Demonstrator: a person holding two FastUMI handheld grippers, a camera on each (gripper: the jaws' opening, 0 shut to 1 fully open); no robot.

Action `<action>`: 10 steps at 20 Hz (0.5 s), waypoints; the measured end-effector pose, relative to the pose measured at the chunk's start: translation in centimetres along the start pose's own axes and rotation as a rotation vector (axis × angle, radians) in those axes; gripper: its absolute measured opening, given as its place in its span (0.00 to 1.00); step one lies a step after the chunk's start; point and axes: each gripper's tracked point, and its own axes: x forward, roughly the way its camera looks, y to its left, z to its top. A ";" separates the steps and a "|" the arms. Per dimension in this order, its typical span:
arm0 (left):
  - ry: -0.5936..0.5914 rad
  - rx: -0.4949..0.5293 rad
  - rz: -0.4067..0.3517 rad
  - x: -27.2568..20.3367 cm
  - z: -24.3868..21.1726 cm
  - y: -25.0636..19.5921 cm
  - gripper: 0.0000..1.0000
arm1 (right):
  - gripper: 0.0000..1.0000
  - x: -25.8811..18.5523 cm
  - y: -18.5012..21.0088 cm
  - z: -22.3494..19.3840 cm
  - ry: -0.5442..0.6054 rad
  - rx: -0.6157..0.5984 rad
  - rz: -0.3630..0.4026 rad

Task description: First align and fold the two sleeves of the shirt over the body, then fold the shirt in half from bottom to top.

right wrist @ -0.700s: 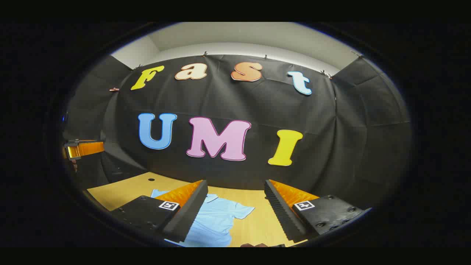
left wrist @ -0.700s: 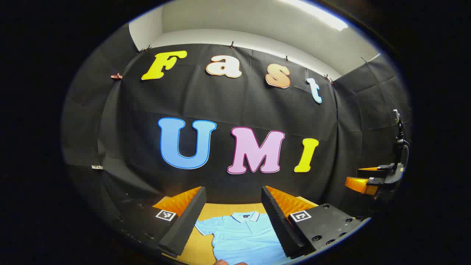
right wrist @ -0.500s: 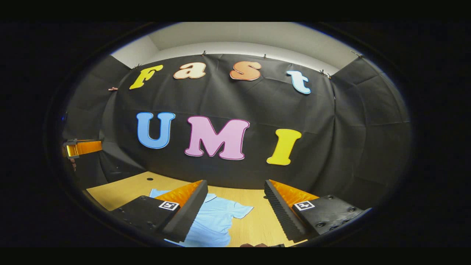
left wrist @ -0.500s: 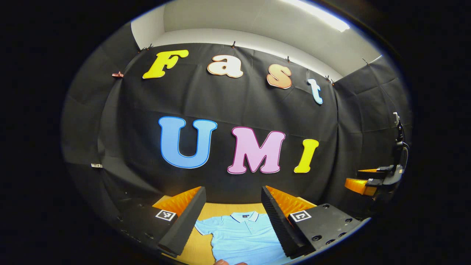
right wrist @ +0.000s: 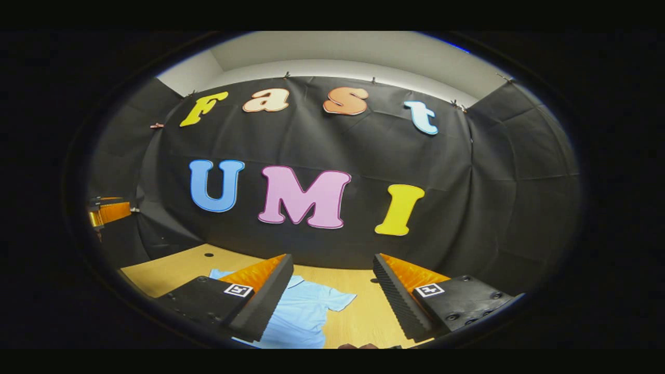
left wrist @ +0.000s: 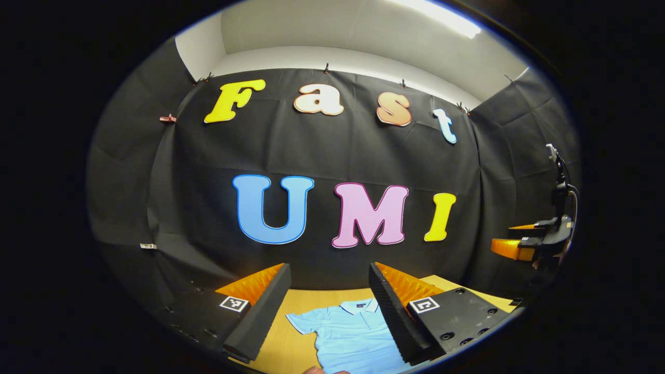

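Observation:
A light blue polo shirt point(left wrist: 353, 335) lies flat on the wooden table point(left wrist: 296, 304), collar away from me and both short sleeves spread out. My left gripper point(left wrist: 328, 267) hovers well above it, open, with nothing between its fingers; the shirt's collar and left sleeve show between them. In the right gripper view the shirt point(right wrist: 306, 311) lies low and left, its right sleeve sticking out between the fingers. My right gripper point(right wrist: 332, 258) is open and empty too, held high above the table point(right wrist: 171, 267). Each gripper appears at the edge of the other's view: the right gripper point(left wrist: 519, 244) and the left gripper point(right wrist: 106, 212).
Black cloth walls close the booth behind and on both sides of the table. A small round hole point(right wrist: 209, 255) sits in the tabletop at the far left. Bare wood point(right wrist: 363, 317) lies to the right of the shirt. A fingertip point(left wrist: 311, 370) shows at the bottom edge.
The left gripper view has swung a little to the left, so the shirt sits farther right between its fingers. The right gripper has hardly moved. Both stay open.

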 end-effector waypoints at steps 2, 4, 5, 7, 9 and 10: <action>-0.008 -0.013 -0.010 0.0 0.3 0.0 0.96 | 0.97 0.2 0.5 0.1 0.000 -0.001 0.007; -0.016 -0.023 -0.011 -0.2 0.5 0.1 0.96 | 0.97 0.7 0.9 0.1 0.010 0.009 0.018; -0.024 -0.025 -0.009 -0.3 0.6 0.3 0.96 | 0.97 1.2 0.9 -0.1 0.019 0.009 0.021; -0.031 -0.034 -0.001 -0.5 0.6 0.5 0.96 | 0.97 2.2 0.5 -0.8 0.051 -0.003 0.025; -0.018 -0.045 0.009 -0.3 -0.1 0.9 0.96 | 0.97 3.5 0.2 -1.6 0.082 -0.001 0.039; -0.012 -0.046 0.017 -0.3 -0.4 1.2 0.96 | 0.97 4.4 -0.1 -2.2 0.104 -0.001 0.043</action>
